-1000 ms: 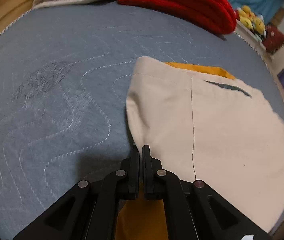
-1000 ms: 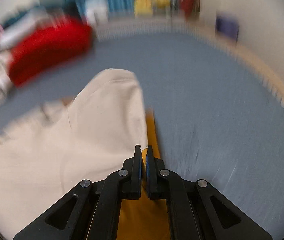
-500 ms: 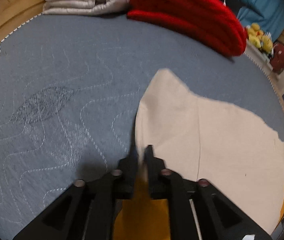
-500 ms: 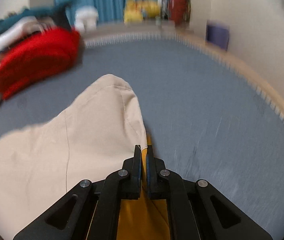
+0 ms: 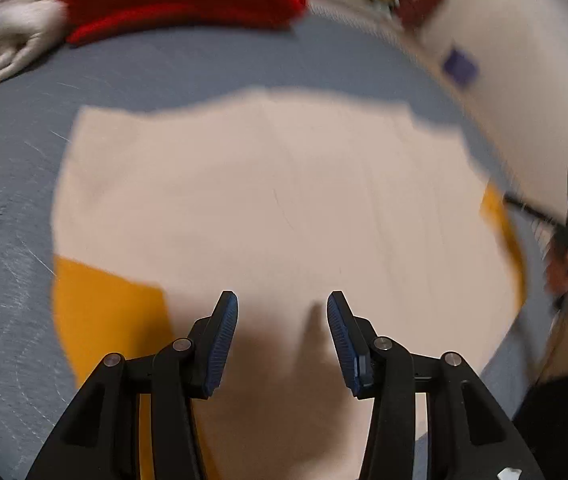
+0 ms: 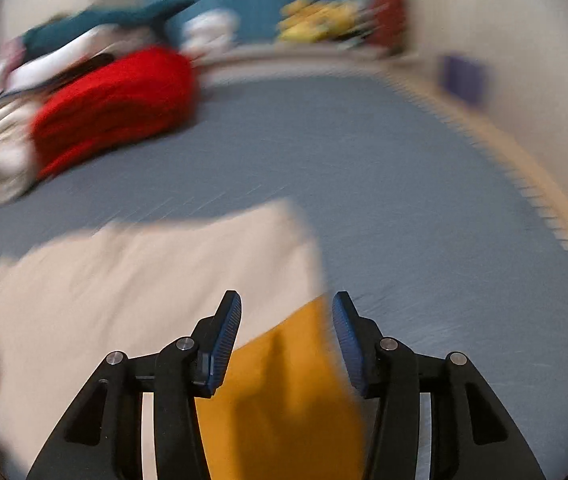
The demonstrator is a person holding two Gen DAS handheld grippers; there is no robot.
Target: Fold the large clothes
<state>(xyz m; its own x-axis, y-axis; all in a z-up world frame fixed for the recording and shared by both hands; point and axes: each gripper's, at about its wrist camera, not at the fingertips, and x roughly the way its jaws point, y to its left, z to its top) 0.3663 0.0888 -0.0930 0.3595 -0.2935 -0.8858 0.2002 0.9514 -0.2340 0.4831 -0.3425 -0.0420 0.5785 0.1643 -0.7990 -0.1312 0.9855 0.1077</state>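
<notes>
Your left tool (image 5: 282,336) is spread apart over the cream cloth (image 5: 268,208), holding nothing. The cloth lies flat on the bed (image 6: 384,184), near its front edge. Your right tool (image 6: 286,338) is apart too, so the fold can rest.

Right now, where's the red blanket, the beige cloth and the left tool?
red blanket (image 6: 116,100): right wrist view, middle of the pile.
beige cloth (image 5: 268,200): left wrist view, flat centre.
left tool (image 5: 282,300): left wrist view, between fingertips.
</notes>
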